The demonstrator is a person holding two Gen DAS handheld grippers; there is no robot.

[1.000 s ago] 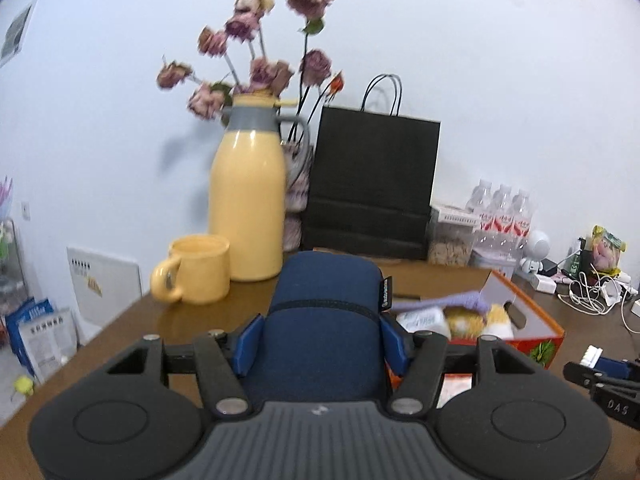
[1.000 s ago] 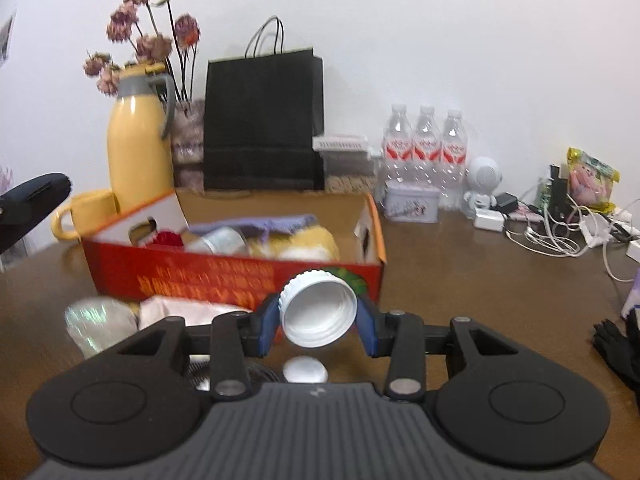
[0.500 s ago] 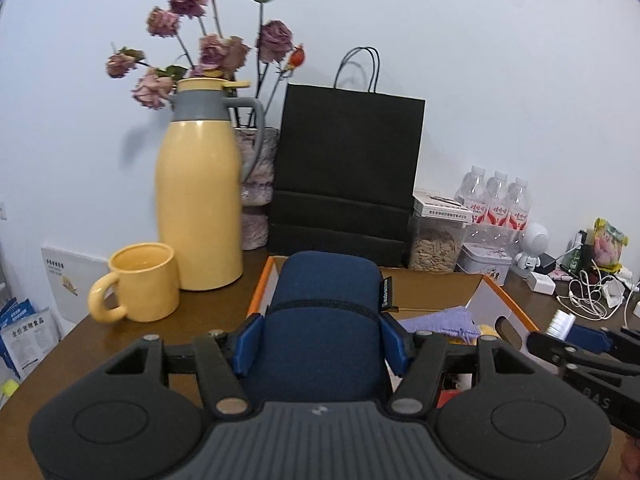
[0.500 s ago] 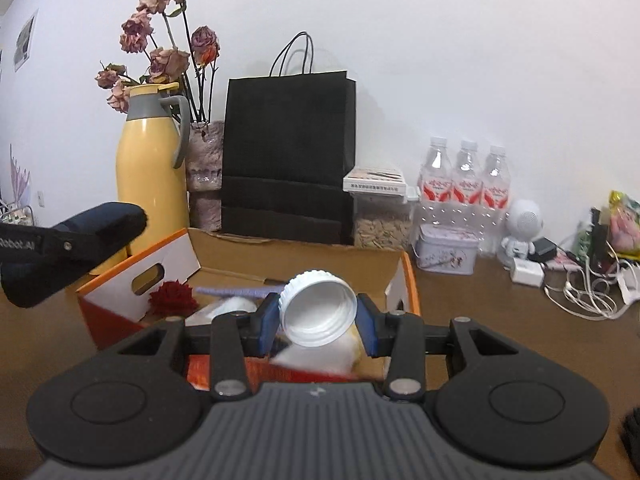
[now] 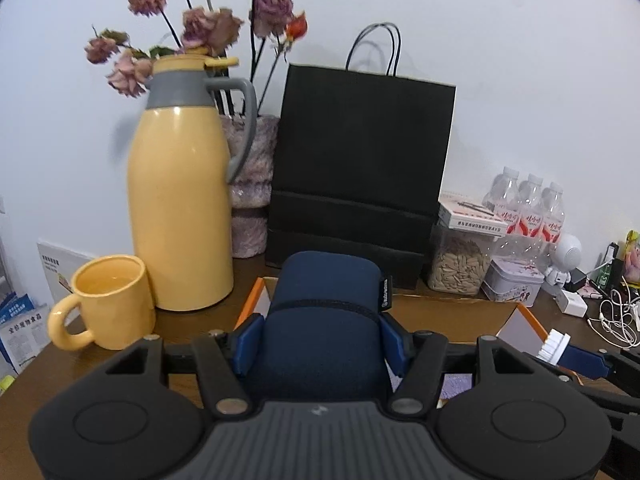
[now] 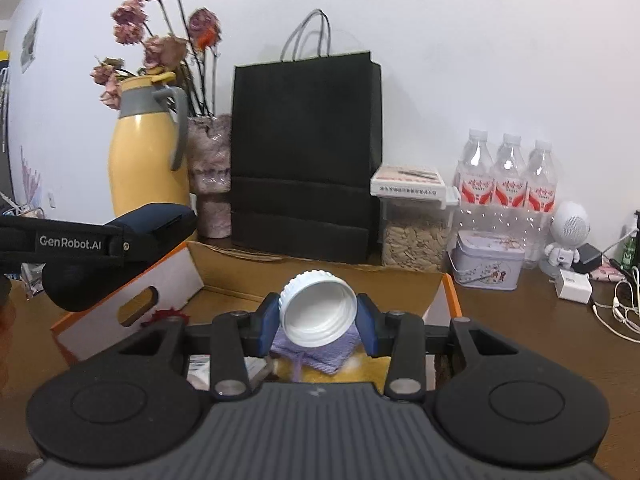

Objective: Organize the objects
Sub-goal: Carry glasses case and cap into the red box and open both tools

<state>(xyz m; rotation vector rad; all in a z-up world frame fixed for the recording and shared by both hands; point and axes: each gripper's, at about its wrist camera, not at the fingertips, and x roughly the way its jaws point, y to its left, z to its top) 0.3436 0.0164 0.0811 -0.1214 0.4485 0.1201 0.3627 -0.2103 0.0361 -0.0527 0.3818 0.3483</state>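
Observation:
My left gripper (image 5: 322, 338) is shut on a dark blue soft case (image 5: 326, 320) and holds it over the left end of the open orange cardboard box (image 5: 452, 312). The case also shows in the right wrist view (image 6: 148, 226). My right gripper (image 6: 318, 320) is shut on a white screw lid (image 6: 318, 310), held above the box (image 6: 320, 276), over a purple knitted cloth (image 6: 316, 354). The lid's ribbed rim also shows in the left wrist view (image 5: 554, 340). A dark red flower (image 6: 164, 316) lies in the box.
Behind the box stand a yellow thermos jug (image 5: 180, 208), a yellow mug (image 5: 106, 304), a vase of dried roses (image 5: 250, 184), a black paper bag (image 5: 360, 176), a seed jar (image 6: 414, 224), a tin (image 6: 490, 260), water bottles (image 6: 508, 184), and chargers with cables (image 6: 576, 284).
Both grippers have moved forward and up with their loads, from in front of the box to over its opening. Neither grip has changed.

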